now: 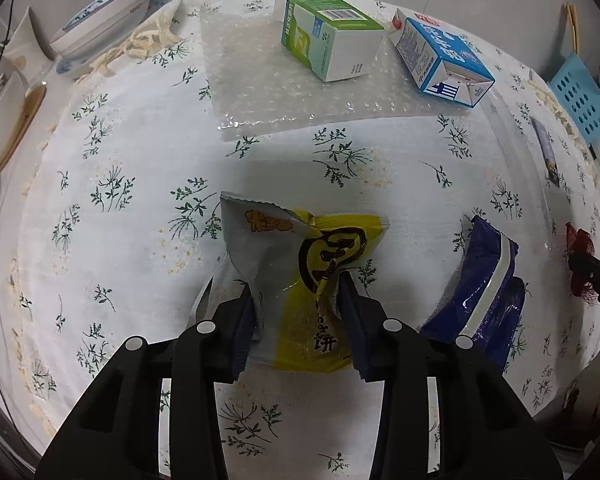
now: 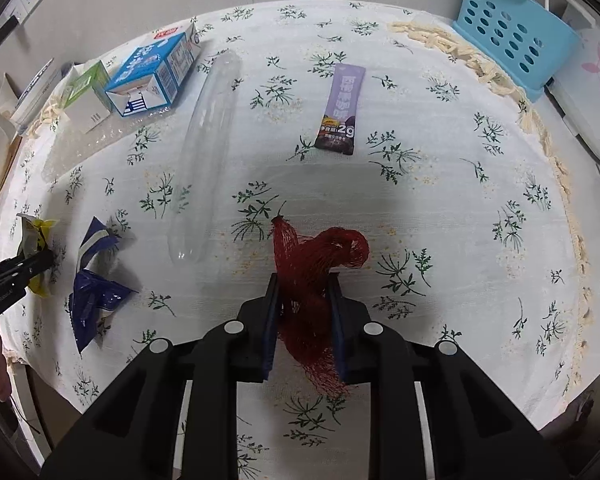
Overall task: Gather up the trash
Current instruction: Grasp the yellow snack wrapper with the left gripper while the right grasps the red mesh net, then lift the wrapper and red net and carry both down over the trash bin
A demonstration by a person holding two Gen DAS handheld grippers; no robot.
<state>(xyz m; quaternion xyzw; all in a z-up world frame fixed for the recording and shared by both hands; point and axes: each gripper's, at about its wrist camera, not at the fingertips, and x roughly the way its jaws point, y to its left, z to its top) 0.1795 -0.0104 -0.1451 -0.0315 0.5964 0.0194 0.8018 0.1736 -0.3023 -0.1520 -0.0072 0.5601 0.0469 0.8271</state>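
Note:
A crumpled yellow and grey snack wrapper [image 1: 300,264] lies on the flowered tablecloth [image 1: 132,240], pinched at its waist by my left gripper [image 1: 296,292], whose pads press its sides. In the right wrist view my right gripper [image 2: 303,282] is shut on a red mesh net bag [image 2: 320,256] that bunches between the pads. A dark blue wrapper [image 1: 488,280] lies to the right of the yellow one. The left gripper [image 2: 40,260] shows at the left edge of the right wrist view, the right gripper [image 1: 592,276] at the right edge of the left wrist view.
Farther back lie a green carton [image 1: 328,36] on bubble wrap [image 1: 268,92], a blue milk carton [image 1: 440,56], a clear plastic tube [image 2: 208,152] and a purple sachet [image 2: 340,110]. A light blue basket [image 2: 512,28] stands at the back right, bowls [image 1: 100,20] at the back left.

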